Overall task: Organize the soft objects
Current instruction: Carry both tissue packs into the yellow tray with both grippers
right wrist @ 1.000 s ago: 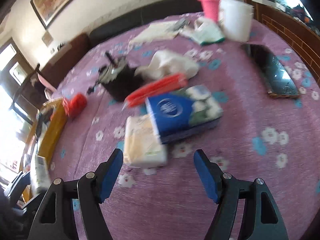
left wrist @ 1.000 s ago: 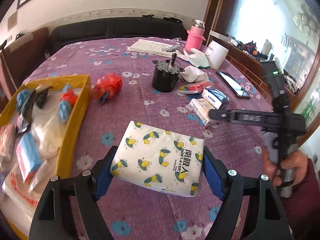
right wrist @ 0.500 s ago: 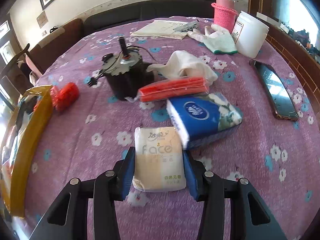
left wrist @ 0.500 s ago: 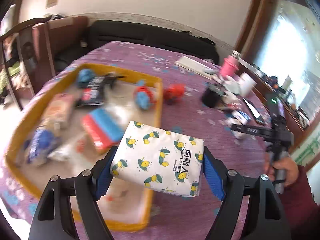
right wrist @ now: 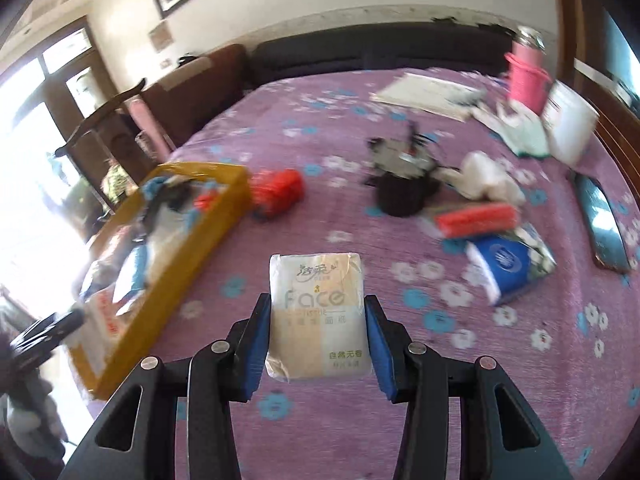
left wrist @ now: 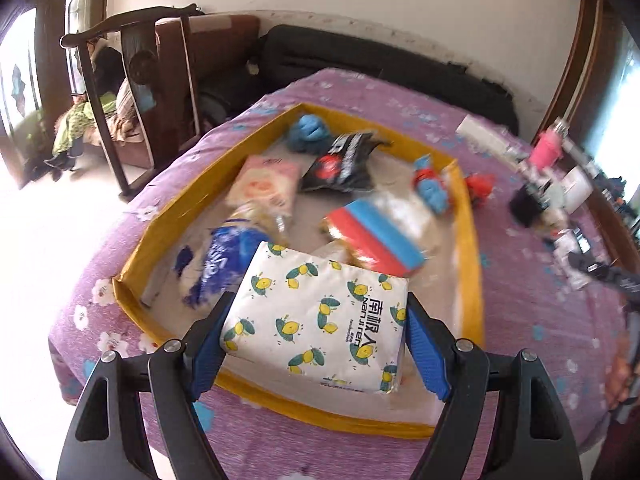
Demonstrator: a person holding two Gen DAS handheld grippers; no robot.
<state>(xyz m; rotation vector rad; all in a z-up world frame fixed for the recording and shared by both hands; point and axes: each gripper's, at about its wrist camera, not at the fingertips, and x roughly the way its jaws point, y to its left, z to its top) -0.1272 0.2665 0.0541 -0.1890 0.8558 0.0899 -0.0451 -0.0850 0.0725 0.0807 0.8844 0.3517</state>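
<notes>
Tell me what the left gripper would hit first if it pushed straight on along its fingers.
Probably the packets lying in the yellow tray: the left gripper, carrying the lemon-print tissue pack, points down into it. Depth is unclear, likely near the red-and-blue packet.

Black motor [right wrist: 404,184], pink bottle [right wrist: 524,76], phone [right wrist: 604,224] on purple flowered cloth [right wrist: 328,152]

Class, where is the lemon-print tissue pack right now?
In the left wrist view, the lemon-print tissue pack is clamped in the left tool, held over the near end of the yellow tray.
</notes>
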